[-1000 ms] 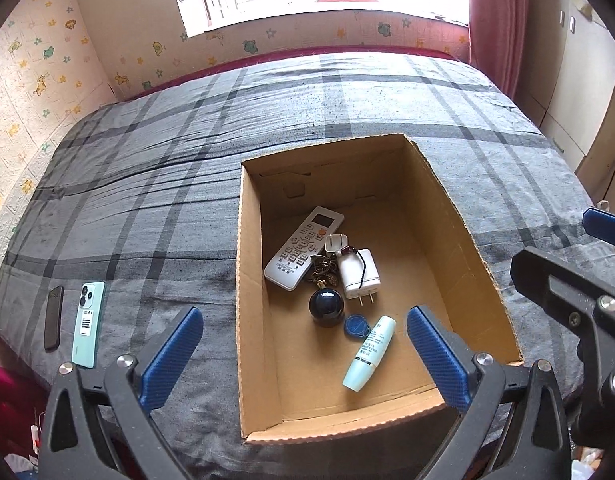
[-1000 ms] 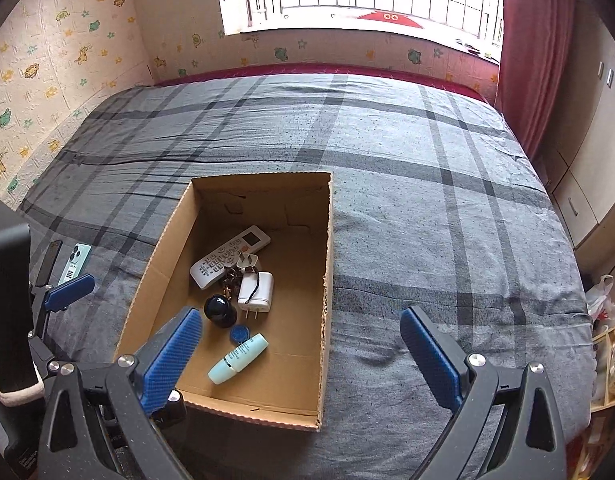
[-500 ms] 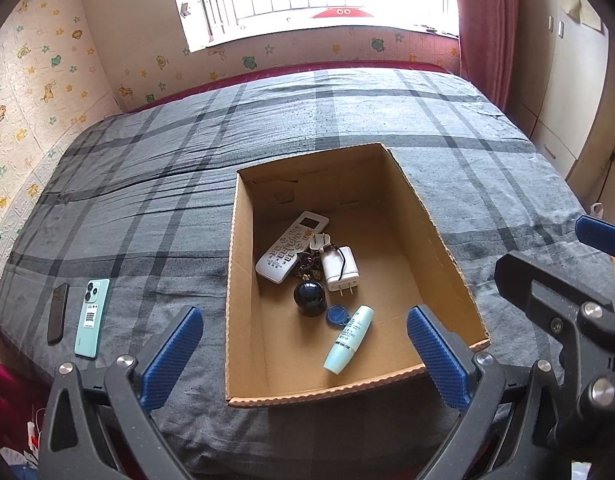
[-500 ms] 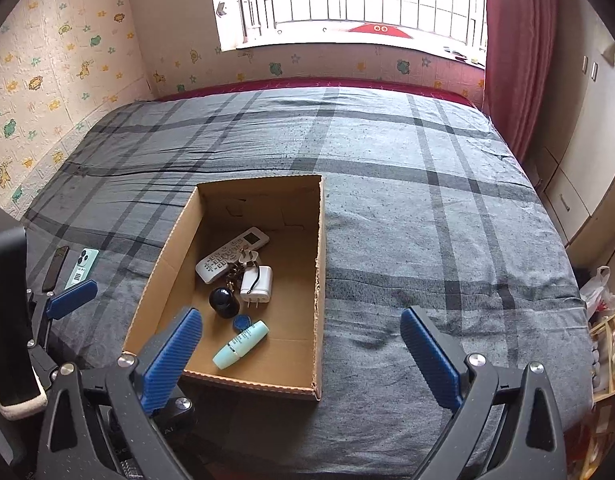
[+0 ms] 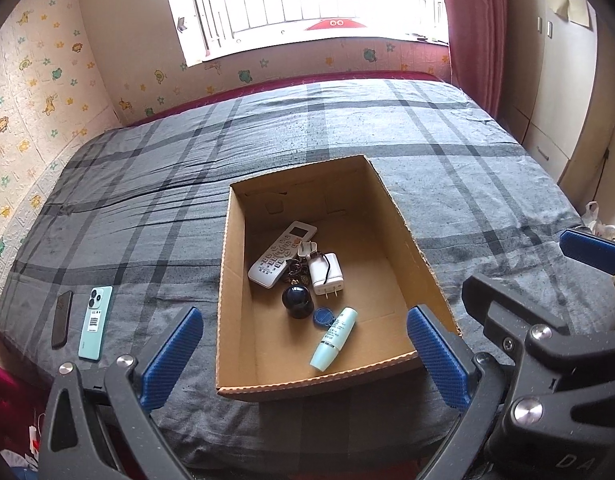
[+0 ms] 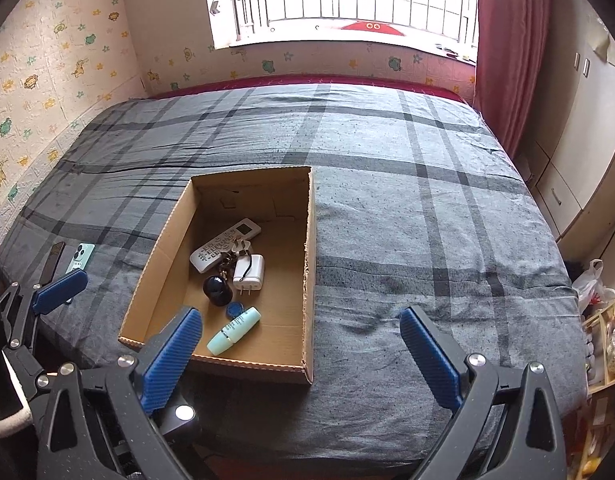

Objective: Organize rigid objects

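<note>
In the left wrist view, the left gripper [image 5: 305,354] is spread wide and holds nothing; it hangs above the near edge of the bed [image 5: 347,120]. Between its blue pads [image 5: 171,356] one sees the cardboard box [image 5: 227,280], which stands open on the grey checked cover, near the middle of the near edge. Inside the box lie a white remote control [image 5: 282,254], a white charger [image 5: 326,273] just beside it, a dark round object [image 5: 297,301], a small blue tag [image 5: 320,316] and a pale green tube [image 5: 333,338] toward the near wall. Near the left corner of the bed, outside the box, lie a mint green phone [image 5: 95,322] and a dark phone [image 5: 62,319], side by side.

In the right wrist view, the right gripper [image 6: 301,354] is also spread and empty, above the near edge of the bed. Its left pad covers a part of the near wall of the box; its right pad is over bare cover. The same five things are in the box. The two phones show at the left edge, partly hidden behind the other gripper.

In my judgement most of the task is done, because five things already sit in the box. What is left, it seems, are the two phones, which are nearer to the left gripper.
</note>
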Demonstrator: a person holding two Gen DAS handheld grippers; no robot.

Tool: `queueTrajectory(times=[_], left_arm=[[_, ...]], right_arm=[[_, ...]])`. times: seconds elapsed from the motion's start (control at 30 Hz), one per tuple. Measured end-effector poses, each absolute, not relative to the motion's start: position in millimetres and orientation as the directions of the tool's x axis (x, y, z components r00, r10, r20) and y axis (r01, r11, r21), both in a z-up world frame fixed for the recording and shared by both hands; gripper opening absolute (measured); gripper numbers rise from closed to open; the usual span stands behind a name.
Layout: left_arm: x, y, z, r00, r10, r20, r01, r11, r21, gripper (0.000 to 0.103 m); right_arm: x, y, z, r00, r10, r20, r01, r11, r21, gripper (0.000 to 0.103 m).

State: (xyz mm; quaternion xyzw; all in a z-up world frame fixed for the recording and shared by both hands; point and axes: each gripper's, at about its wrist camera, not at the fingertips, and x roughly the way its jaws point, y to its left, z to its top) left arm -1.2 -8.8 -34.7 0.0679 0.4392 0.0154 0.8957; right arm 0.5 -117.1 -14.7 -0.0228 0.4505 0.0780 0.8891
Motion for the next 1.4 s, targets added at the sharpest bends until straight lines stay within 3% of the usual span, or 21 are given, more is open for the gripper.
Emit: queueTrajectory(times=[1.4], left_arm=[[-4.5, -12.4, -28.9, 0.626, 0.093, -0.775, 0.03, 0.989, 0.143, 0.103]], right_arm=[[-5.0, -122.4, -6.8, 0.597, 0.106, -0.795, -0.153, 0.988, 0.017, 0.102]])
